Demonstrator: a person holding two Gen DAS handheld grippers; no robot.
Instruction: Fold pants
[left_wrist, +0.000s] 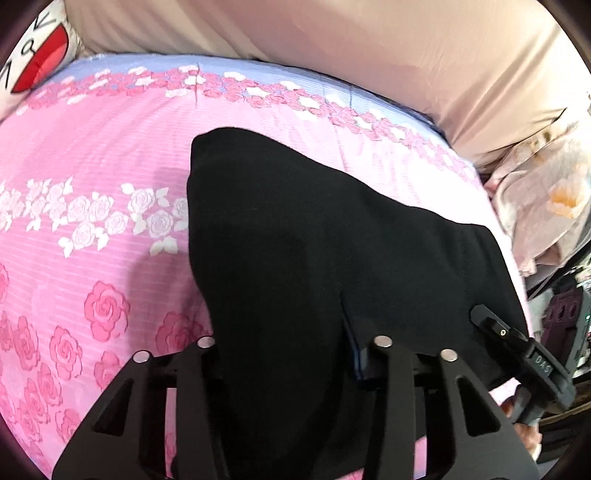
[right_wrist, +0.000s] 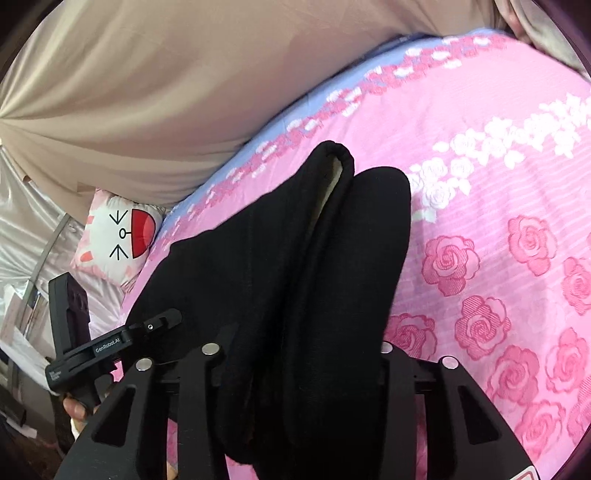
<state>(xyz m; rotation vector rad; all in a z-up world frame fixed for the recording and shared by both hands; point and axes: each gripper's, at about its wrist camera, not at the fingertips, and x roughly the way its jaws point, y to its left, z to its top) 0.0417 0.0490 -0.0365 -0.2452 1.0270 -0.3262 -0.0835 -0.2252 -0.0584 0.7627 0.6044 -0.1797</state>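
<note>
The black pants (left_wrist: 295, 240) lie on a pink rose-print bedspread (left_wrist: 92, 166), and their near end is lifted. My left gripper (left_wrist: 291, 343) stands with its jaws around the near end; the cloth hides the fingertips, so the grip cannot be read. In the right wrist view the pants (right_wrist: 295, 258) hang in thick folds, with a cuffed opening (right_wrist: 338, 158) at the far end. My right gripper (right_wrist: 299, 350) stands with its jaws either side of the fabric, fingertips hidden. Each view shows the other gripper beside the pants: the right one (left_wrist: 517, 343), the left one (right_wrist: 122, 336).
A beige curtain (left_wrist: 332, 44) hangs behind the bed. A white cartoon-face cushion (right_wrist: 118, 236) sits at the bed's far corner. Floral bedding (left_wrist: 546, 192) is bunched at the right edge of the left view. A silvery sheet (right_wrist: 26, 221) and clutter lie beside the bed.
</note>
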